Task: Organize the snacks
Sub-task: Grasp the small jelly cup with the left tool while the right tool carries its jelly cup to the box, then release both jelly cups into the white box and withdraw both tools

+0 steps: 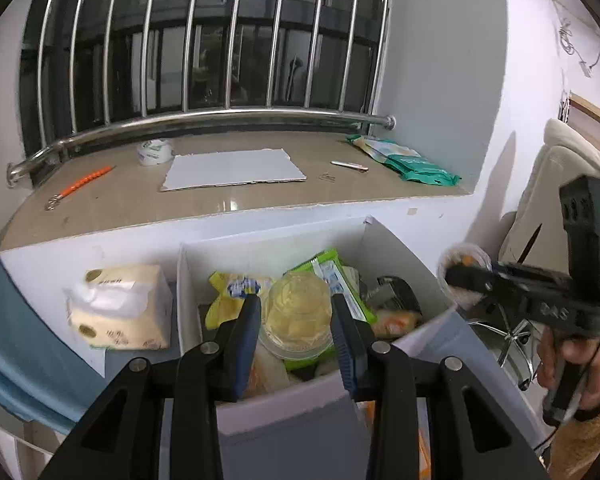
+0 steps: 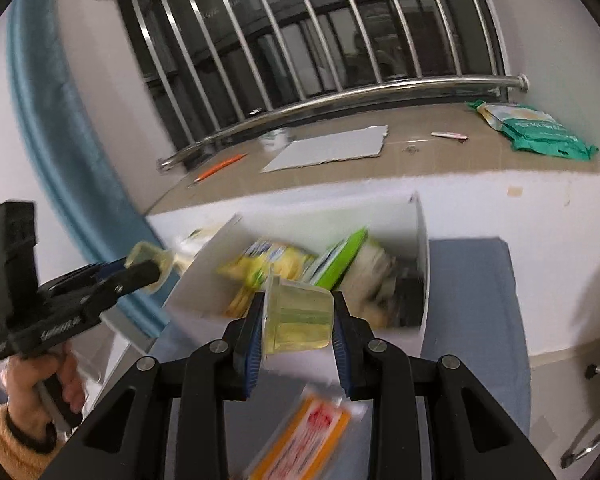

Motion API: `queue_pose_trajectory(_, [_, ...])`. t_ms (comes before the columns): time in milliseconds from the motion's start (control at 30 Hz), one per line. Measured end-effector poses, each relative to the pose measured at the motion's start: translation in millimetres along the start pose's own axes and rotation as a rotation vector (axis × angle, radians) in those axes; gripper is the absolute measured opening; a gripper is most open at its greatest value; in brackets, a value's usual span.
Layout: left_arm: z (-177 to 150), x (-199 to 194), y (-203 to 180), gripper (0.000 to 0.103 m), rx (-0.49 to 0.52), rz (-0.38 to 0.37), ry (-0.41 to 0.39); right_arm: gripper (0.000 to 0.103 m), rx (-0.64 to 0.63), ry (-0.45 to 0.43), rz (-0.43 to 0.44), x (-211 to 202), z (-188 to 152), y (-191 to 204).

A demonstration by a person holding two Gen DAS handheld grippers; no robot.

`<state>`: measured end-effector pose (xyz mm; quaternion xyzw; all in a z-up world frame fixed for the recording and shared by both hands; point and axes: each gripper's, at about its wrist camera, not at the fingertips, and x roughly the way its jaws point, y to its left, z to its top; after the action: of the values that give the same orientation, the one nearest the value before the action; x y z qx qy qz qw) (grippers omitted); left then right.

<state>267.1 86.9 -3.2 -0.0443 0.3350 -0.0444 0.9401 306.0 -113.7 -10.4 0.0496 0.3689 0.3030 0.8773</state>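
Two hand-held grippers work over a white storage box that stands against the wall below a tiled window ledge. The left gripper pinches a clear jelly cup between its blue-padded fingers, the cup held upright above the box's contents; in the right wrist view the same gripper appears at left, its cup just outside the box's left wall. The right gripper clamps a second clear jelly cup, tilted on its side, at the near edge of the box; from the left wrist view this gripper sits beyond the box's right wall, gripping its cup. Inside the box lie a yellow snack bag, a green packet and a dark wrapped item. An orange snack packet, blurred, lies below the right gripper. A tissue pack stands just left of the box. On the ledge rest a grey cardboard sheet, a tape roll, an orange pen and green wet-wipe packs.
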Motion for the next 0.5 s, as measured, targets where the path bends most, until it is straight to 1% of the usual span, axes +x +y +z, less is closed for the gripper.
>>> queue_pose_trajectory(100, [9.6, 18.5, 6.6, 0.040, 0.007, 0.020, 0.034, 0.033, 0.017, 0.020, -0.035, 20.6, 22.0, -12.1])
queue_pose_trajectory(133, [12.3, 27.2, 9.7, 0.044, 0.004, 0.035, 0.057, 0.034, 0.018, 0.023, -0.041, 25.4, 27.0, -15.9])
queue_pose_trajectory(167, [9.2, 30.3, 9.3, 0.070, 0.000, 0.057, 0.073, 0.034, 0.017, 0.028, -0.036, 30.0, 31.1, -18.8])
queue_pose_trajectory(200, [9.0, 33.0, 10.3, 0.090, -0.007, 0.077, 0.085, 0.056, 0.020, 0.043, -0.037, 34.7, 34.6, -20.7])
queue_pose_trajectory(233, [7.6, 34.2, 11.7, 0.103, -0.019, 0.086, 0.087, 0.101, 0.031, 0.058, -0.069, 39.7, 37.2, -23.3])
queue_pose_trajectory(300, [2.8, 30.3, 12.8, 0.103, -0.026, 0.096, 0.063, 0.103, 0.037, 0.017, -0.094, 36.3, 37.4, -27.1])
queue_pose_trajectory(367, [-0.5, 29.5, 13.7, 0.103, -0.026, 0.094, 0.062, 0.103, 0.038, -0.004, -0.085, 31.7, 35.6, -28.6])
queue_pose_trajectory(500, [-3.5, 22.6, 12.4, 0.103, -0.023, 0.106, 0.048, 0.103, 0.026, -0.017, -0.086, 25.3, 27.2, -28.1])
